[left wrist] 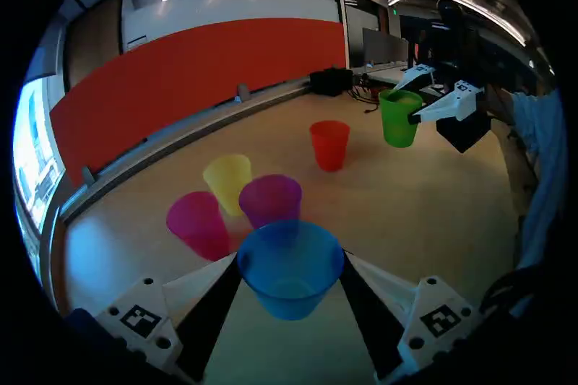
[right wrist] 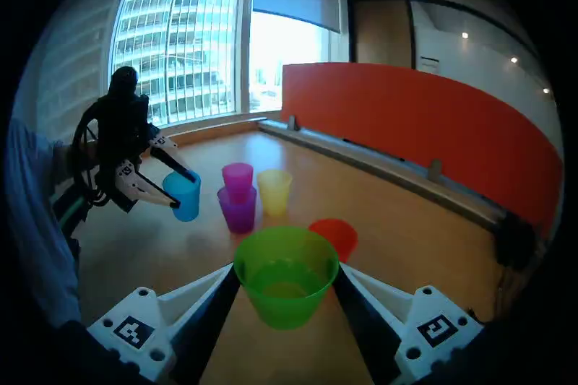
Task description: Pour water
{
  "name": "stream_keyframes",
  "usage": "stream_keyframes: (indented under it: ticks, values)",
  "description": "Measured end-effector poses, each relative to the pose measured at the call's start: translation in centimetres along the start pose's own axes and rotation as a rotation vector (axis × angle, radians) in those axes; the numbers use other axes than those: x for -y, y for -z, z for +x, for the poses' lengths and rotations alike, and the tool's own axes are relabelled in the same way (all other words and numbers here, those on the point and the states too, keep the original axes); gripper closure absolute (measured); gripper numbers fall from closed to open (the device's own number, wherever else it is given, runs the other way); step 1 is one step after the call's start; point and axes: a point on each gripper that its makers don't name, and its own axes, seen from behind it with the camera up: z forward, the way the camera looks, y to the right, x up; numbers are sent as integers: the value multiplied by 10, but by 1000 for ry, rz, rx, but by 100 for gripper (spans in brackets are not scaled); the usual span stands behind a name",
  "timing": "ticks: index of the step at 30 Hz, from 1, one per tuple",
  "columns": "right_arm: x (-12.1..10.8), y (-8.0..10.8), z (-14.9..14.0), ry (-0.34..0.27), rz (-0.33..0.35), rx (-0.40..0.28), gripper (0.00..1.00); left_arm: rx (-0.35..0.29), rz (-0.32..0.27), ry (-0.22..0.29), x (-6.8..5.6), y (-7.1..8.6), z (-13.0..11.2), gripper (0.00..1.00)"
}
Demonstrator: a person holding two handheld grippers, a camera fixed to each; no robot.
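Green translucent plastic cup (right wrist: 286,295) is clamped between the right tongs (right wrist: 285,269), and a blue translucent plastic cup (left wrist: 290,284) is clamped likewise between the left tongs (left wrist: 290,261). Both cups are held upright and well apart, and appear to be lifted off the pale wooden worktop (left wrist: 419,212). The carrying step is judged to be in hand, with no pouring begun. For the next move, the two cups would need to be brought close and one tilted over the other's rim. A paler disc is seen at the bottom of each held cup, but whether it is water cannot be told. A red plastic cup (left wrist: 329,144), a yellow plastic cup (left wrist: 227,181), a purple plastic cup (left wrist: 270,201) and a pink plastic cup (left wrist: 198,225) are seen standing on the worktop, with nothing made out inside them.
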Motion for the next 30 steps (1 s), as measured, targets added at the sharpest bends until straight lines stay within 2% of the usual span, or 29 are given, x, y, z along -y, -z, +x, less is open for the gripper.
stream_keyframes:
  ticks: [9, 30]
  values:
    - [-1, -2, -2, -3, -3, 3, 9, 31, -3, 19, 3, -13, -11, 11]
    - [-3, -5, -10, 3, -8, 20, 9, 35, -26, 64, 2, -16, -24, 10]
